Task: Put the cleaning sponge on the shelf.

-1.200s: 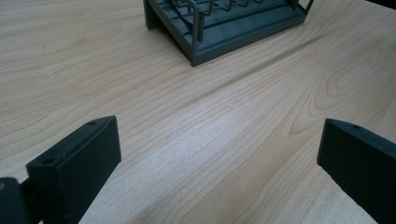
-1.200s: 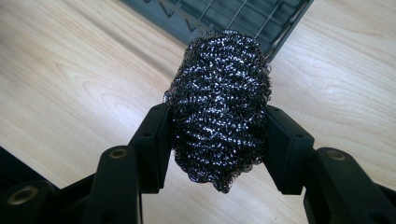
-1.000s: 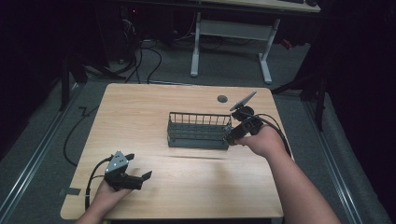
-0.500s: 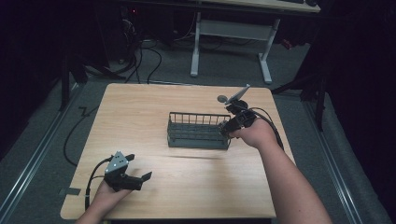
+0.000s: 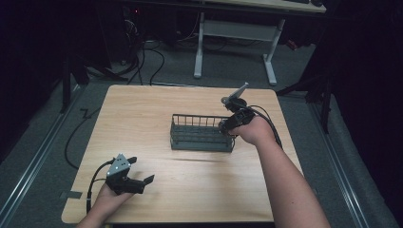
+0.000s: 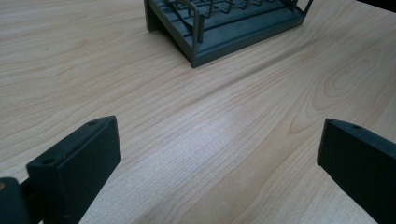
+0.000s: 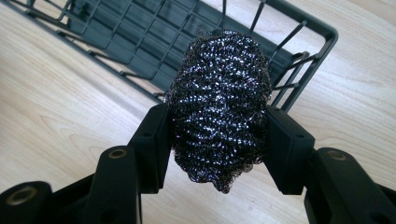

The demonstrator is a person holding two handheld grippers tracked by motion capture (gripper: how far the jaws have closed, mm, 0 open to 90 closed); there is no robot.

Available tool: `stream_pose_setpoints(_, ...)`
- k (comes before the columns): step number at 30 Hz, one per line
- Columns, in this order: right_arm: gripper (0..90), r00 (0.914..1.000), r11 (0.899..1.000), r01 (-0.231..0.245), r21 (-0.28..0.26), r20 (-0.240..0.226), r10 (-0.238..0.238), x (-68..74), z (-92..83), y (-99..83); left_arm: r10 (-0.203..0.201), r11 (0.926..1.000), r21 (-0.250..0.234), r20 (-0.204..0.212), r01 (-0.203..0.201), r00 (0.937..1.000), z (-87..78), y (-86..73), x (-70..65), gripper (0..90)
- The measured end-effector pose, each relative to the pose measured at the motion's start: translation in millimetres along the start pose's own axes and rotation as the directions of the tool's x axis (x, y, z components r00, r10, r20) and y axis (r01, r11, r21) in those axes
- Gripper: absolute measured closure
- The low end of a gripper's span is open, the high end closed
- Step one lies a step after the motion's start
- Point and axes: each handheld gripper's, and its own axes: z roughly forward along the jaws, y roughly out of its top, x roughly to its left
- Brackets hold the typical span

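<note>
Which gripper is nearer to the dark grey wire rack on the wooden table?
Right. The right gripper is at the dark grey wire rack's right end, clamped on a steel wool scrubber. The left gripper sits open near the table's front-left edge, well apart from the rack.

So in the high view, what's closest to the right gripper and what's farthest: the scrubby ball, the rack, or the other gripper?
1. Dark steel-wool scouring ball: clamped in the right gripper jaws.
2. Dark grey wire dish rack: just beside it, at mid table.
3. Left gripper: far off, at the near left corner of the light wooden table.
</note>
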Motion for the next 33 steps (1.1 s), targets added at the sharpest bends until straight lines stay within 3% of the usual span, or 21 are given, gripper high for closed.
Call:
stream_pose_setpoints(14, 47.3, 0.9999, 0.999, -0.012, 0.051, 0.012, 0.012, -3.6, 17.9, 17.7, 0.003, 1.0000, -0.002, 0.008, -0.003, 1.0000, 0.4, 0.1, -0.2, 0.1)
stream_pose_setpoints(33, 46.7, 0.9989, 0.993, -0.041, 0.109, 0.027, 0.038, -4.7, 50.8, 21.4, 0.002, 1.0000, -0.003, 0.008, -0.002, 1.0000, -0.6, 0.8, 1.2, 0.1)
